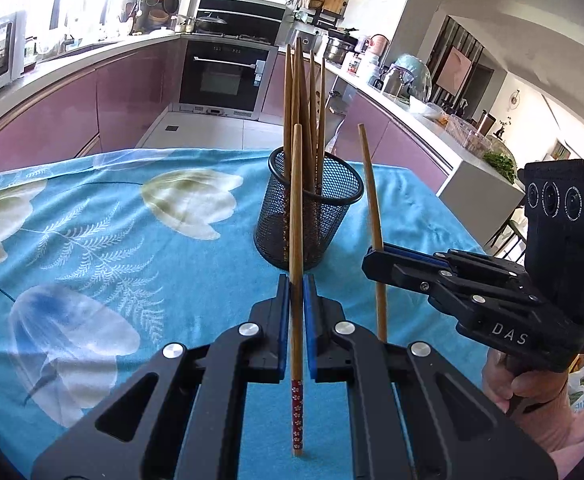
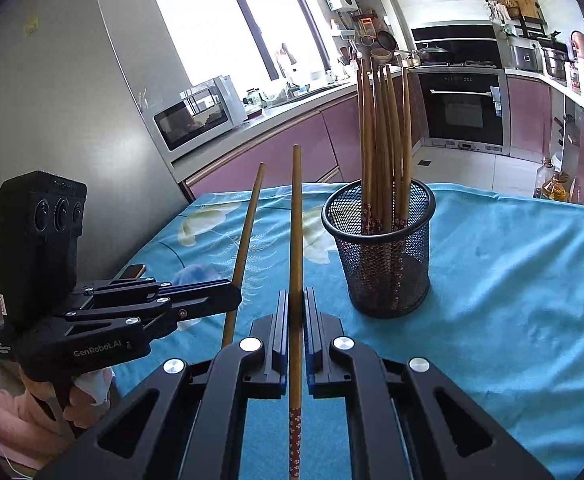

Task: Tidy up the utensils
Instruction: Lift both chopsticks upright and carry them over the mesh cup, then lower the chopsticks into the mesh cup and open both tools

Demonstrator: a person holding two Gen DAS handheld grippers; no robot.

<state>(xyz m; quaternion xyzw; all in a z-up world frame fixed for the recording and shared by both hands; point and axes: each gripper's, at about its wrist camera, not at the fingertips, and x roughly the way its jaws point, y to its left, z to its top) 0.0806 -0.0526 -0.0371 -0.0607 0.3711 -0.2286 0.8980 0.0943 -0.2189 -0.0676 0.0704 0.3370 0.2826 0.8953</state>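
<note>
At the bottom centre of each wrist view, the left gripper point(image 1: 296, 280) and right gripper point(image 2: 296, 294) each clamp one upright chopstick point(image 1: 296, 208), before the mesh cup point(image 1: 311, 216) of chopsticks at mid-frame on the blue cloth point(image 1: 112, 240).

Matt brown wood on the chopsticks point(image 1: 296, 216), with a red flower-printed band at the butt end. Black wire mesh, slightly glossy, on the holder point(image 1: 311, 216). Soft printed cloth point(image 1: 112, 240) – turquoise, faintly creased – over the desk. Matt black plastic on each tool point(image 1: 296, 292) point(image 2: 296, 304) – bright metal rivets, blue rubbery pads.
</note>
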